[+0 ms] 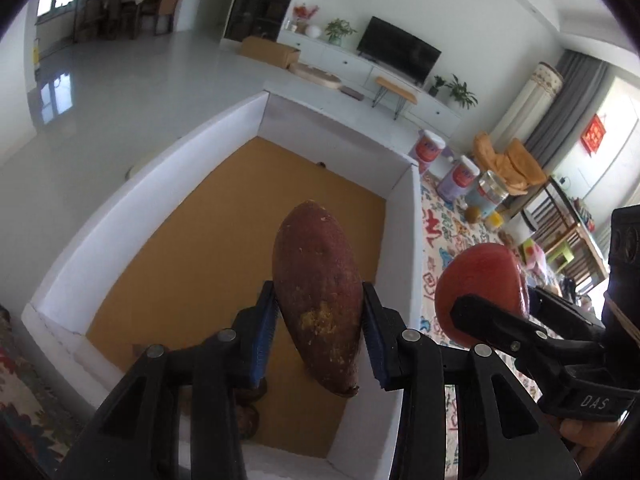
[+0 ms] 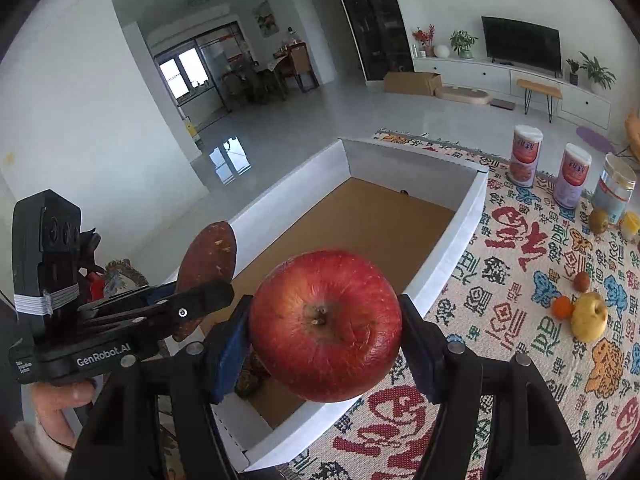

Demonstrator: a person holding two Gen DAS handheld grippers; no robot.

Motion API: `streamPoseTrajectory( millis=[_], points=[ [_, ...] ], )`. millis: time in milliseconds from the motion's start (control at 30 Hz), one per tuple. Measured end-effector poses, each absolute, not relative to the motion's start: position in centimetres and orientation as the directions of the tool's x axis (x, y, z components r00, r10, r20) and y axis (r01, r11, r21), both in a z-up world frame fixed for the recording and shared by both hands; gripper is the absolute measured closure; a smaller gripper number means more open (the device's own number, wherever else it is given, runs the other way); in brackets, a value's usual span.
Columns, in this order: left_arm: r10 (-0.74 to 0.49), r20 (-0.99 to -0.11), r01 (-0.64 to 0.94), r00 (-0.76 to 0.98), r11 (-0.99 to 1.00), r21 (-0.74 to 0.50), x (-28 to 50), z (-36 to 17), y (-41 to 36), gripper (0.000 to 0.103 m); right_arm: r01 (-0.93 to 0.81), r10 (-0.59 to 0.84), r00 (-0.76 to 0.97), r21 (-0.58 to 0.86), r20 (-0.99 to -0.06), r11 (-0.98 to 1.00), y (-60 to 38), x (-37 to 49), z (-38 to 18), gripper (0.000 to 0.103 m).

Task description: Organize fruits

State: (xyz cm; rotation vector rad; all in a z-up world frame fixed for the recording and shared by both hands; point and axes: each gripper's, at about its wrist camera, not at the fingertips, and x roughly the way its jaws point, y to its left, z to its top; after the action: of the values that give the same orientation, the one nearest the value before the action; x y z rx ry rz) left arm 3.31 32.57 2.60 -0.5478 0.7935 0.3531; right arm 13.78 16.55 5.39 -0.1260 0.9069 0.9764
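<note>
My left gripper (image 1: 319,312) is shut on a reddish-brown sweet potato (image 1: 318,292) and holds it above the white box (image 1: 404,216) with a brown cardboard floor. My right gripper (image 2: 325,332) is shut on a red apple (image 2: 325,326), held over the box's near right wall (image 2: 444,264). The apple also shows at the right of the left wrist view (image 1: 480,284). The sweet potato shows at the left of the right wrist view (image 2: 208,256). Dark round items (image 1: 248,412) lie in the box's near corner, mostly hidden.
On the patterned cloth (image 2: 520,360) lie a yellow apple (image 2: 588,316), a small orange (image 2: 562,306), a small brown fruit (image 2: 582,281) and a kiwi (image 2: 599,220). Three canisters (image 2: 570,176) stand at the back right.
</note>
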Motion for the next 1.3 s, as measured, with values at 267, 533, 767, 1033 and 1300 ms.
streamPoseTrajectory(
  millis=[267,533,767,1033,1300],
  points=[
    [0.139,-0.854,-0.605,0.501,0.761,-0.232,3.0,-4.3,35.0,0.062,-0.76,0.559,0.112,0.291,-0.822,0.581,23.7,12.9,-2.6,0.035],
    [0.288,-0.788,-0.627,0.544,0.763,-0.154,2.3,-1.2,33.5,0.012,-0.731,0.537,0.15,0.272,-0.83,0.625,23.2,13.1,-3.4,0.033],
    [0.3,-0.604,-0.479,0.738,0.864,-0.157,2.9,5.6,25.9,0.007,-0.698,0.623,0.436,0.192,-0.649,0.689,14.2,14.0,6.9,0.006],
    [0.018,-0.562,-0.144,0.827,0.973,-0.181,7.4,5.4,13.2,0.002,-0.483,0.45,0.701,0.096,-0.554,0.87,0.6,14.8,8.8,0.0],
    [-0.019,-0.783,-0.086,0.622,0.992,-0.093,13.5,-7.2,4.8,0.003,-0.185,0.158,0.65,0.047,-0.744,0.982,-12.0,17.8,-6.0,0.0]
  ],
)
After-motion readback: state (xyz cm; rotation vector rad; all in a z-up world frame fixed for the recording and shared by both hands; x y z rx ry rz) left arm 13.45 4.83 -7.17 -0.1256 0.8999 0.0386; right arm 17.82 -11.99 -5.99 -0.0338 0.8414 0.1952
